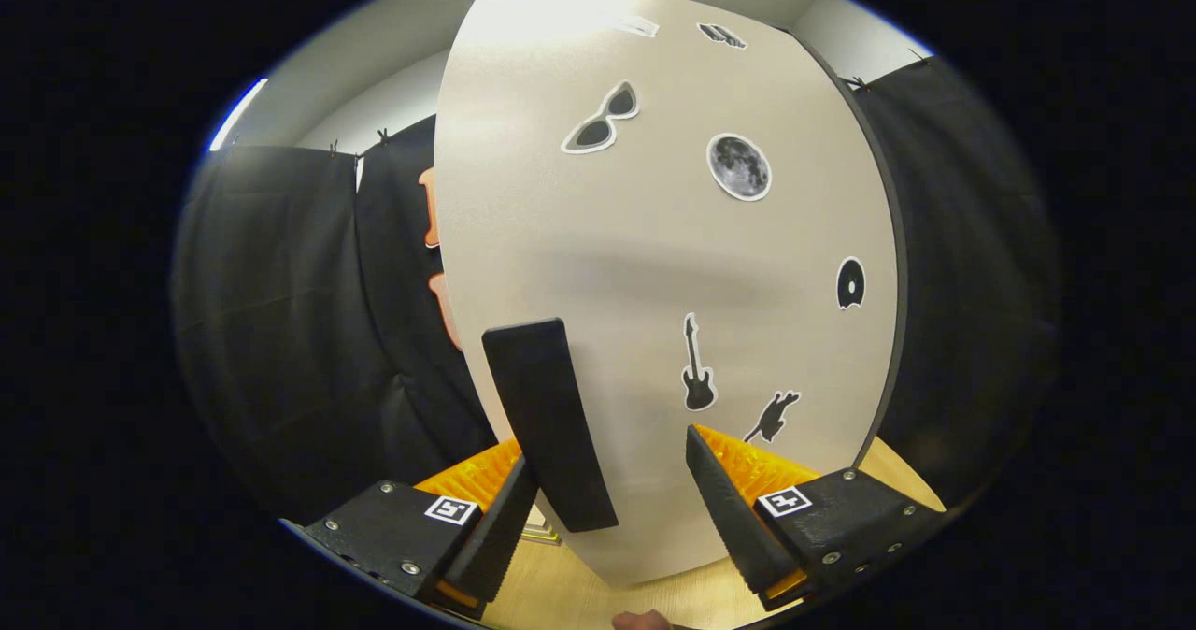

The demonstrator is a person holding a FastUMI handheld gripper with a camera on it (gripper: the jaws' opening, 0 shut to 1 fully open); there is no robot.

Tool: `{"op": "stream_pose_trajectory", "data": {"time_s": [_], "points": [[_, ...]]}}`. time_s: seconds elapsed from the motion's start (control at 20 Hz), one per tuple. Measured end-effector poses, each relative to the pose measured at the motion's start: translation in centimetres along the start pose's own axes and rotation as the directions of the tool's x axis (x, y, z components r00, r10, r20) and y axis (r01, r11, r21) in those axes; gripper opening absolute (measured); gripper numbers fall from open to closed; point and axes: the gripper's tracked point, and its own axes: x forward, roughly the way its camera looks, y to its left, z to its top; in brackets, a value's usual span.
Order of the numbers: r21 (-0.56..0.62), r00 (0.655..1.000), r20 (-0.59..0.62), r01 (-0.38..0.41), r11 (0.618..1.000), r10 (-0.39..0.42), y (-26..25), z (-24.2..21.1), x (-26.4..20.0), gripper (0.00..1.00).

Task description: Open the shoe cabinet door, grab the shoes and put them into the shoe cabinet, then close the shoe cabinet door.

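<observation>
The shoe cabinet door point(654, 256) is a pale panel with several dark stickers, very close in front of me. A long black handle point(547, 424) stands upright on it near its left edge. My gripper point(607, 462) is open, its fingers spread wide just short of the door. The handle sits in the gap between the fingers, right beside the left finger point(500, 522), while the right finger point(729, 504) is well apart from it. I cannot tell whether the left finger touches the handle. The door's dark right edge point(888, 331) curves down toward the floor.
Light wooden floor point(579, 593) lies below the door and the fingers. Black cloth walls point(290, 331) hang to the left of the cabinet and to its right. A bit of a person's hand point(640, 621) shows beneath the gripper.
</observation>
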Motion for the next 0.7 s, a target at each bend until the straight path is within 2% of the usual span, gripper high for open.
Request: {"op": "stream_pose_trajectory", "data": {"time_s": [0.7], "points": [[0.032, 0.998, -0.03, 0.06, 0.998, -0.059, 0.6, -0.1, 2.0, 0.94]]}}
